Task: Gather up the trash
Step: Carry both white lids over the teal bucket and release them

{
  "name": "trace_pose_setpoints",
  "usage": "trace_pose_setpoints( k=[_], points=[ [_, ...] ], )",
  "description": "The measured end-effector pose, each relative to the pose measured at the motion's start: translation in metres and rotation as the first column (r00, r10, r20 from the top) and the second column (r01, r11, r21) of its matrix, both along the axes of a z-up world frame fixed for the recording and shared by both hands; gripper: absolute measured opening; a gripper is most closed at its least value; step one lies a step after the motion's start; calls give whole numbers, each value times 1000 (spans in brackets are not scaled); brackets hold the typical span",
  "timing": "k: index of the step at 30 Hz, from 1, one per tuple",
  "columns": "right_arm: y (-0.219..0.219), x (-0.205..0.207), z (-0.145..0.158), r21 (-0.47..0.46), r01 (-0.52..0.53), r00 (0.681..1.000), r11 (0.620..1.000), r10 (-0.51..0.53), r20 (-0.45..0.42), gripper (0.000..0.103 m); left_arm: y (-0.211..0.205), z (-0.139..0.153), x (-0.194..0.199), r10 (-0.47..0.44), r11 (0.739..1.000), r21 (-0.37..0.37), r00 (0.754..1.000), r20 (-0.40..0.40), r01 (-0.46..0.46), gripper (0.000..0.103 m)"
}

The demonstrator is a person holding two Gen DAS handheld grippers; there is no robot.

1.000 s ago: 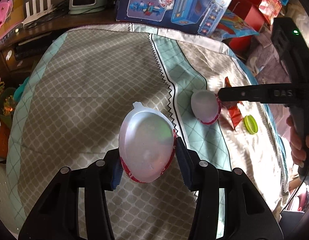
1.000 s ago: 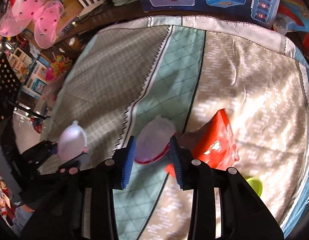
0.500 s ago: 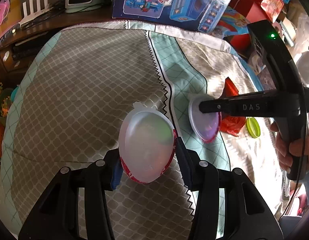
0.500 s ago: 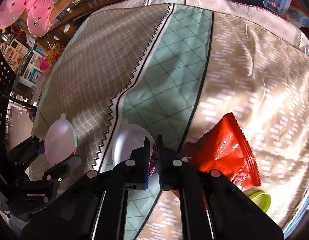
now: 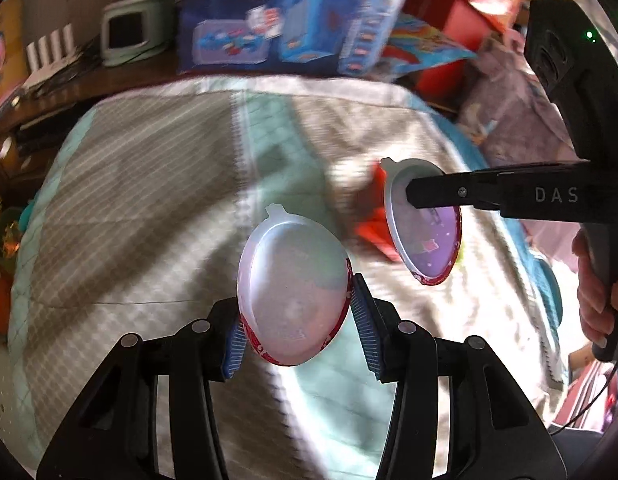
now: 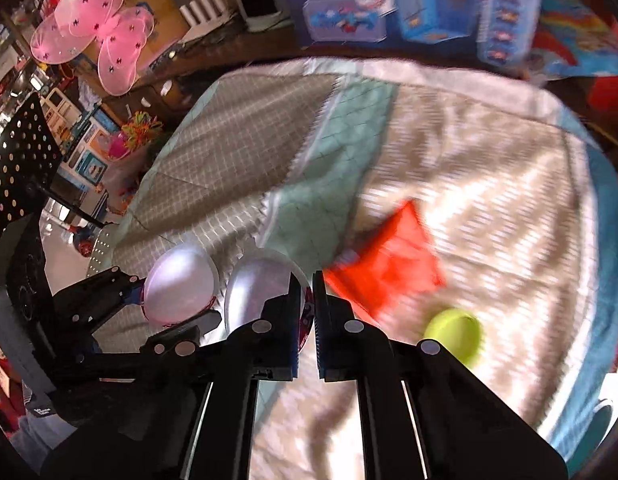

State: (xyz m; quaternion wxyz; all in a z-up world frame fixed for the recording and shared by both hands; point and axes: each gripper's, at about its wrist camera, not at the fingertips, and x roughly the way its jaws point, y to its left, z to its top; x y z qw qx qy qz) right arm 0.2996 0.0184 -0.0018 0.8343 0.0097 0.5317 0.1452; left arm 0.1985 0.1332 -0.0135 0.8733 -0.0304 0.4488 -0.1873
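Two egg-shaped plastic cups are held up above the quilted cover point(image 5: 121, 208), one in each tool. The first cup point(image 5: 293, 296) is clamped across its body by the left gripper point(image 5: 299, 334), blue pads point(image 5: 365, 324) pressed against both sides of its red-printed rim, the pale hollow turned toward the camera. In the right wrist view the same cup point(image 6: 181, 284) is seen at the lower left, carried in the black left frame.

The second cup point(image 5: 423, 224) is pinched at its edge by the right gripper point(image 6: 307, 318); the jaws are drawn almost completely together, with only the thin wall of the cup point(image 6: 261, 292) caught between them. From the left wrist view, that cup is seen hanging tilted off the tip of the black finger marked with letters, clear of the cover. A person's hand point(image 5: 593, 288) is wrapped around the right tool's handle at the far right edge.

Left lying on the cover are a red snack wrapper point(image 6: 385, 268), just beyond the right gripper's tips, and a small yellow-green cap point(image 6: 453, 334) near it, toward the lower right. Blue toy boxes point(image 5: 293, 20) are stacked behind the cover, blurred.
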Motion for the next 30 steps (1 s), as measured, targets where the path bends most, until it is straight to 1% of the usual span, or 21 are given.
trace_pose_setpoints(
  k=[3, 4, 7, 8, 13, 16, 17, 18, 22, 24, 25, 26, 28, 29, 30],
  points=[
    [-41, -25, 12, -14, 54, 998, 998, -54, 21, 6, -37, 11, -13, -60, 998, -4, 998, 21, 60, 48],
    [-61, -36, 16, -13, 85, 996, 996, -84, 26, 6, -55, 14, -17, -89, 996, -8, 996, 23, 89, 48],
    [-107, -60, 22, -13, 149, 988, 989, -149, 37, 6, -101, 16, -27, -160, 987, -1, 987, 25, 160, 48],
    [-130, -73, 23, -10, 182, 983, 983, -181, 40, 6, -115, 16, -29, -181, 984, 1, 983, 23, 181, 48],
    [-211, -125, 22, -10, 302, 952, 953, -301, 49, 6, -195, 16, -47, -304, 952, 26, 952, 18, 304, 48],
    [-262, -161, 19, -10, 379, 924, 925, -378, 53, 6, -239, 15, -55, -369, 929, 28, 929, 11, 369, 48],
    [-285, -178, 18, -9, 415, 909, 910, -413, 55, 6, -261, 14, -58, -399, 917, 28, 917, 4, 398, 48],
    [-300, -189, 17, -11, 438, 898, 899, -437, 58, 6, -272, 13, -61, -415, 910, 33, 910, 1, 414, 48],
    [-360, -237, 11, -11, 533, 845, 846, -532, 59, 6, -342, 6, -77, -513, 857, 58, 858, -22, 513, 48],
    [-393, -262, 4, -10, 581, 813, 814, -580, 52, 6, -372, 4, -84, -548, 833, 64, 836, -29, 549, 48],
    [-402, -271, 2, -11, 597, 802, 802, -596, 52, 6, -392, 1, -89, -571, 818, 64, 820, -36, 572, 48],
    [-420, -284, -1, -14, 622, 782, 783, -621, 52, 6, -404, 0, -92, -586, 807, 65, 809, -41, 588, 48],
    [-439, -298, -6, -18, 648, 761, 761, -646, 55, 7, -430, -4, -99, -616, 782, 72, 786, -53, 618, 48],
    [-453, -308, -10, -16, 666, 746, 746, -664, 51, 7, -447, -8, -104, -636, 765, 81, 769, -60, 639, 48],
    [-459, -311, -13, -15, 675, 738, 738, -673, 50, 7, -461, -11, -108, -651, 751, 85, 756, -67, 654, 48]
  ],
)
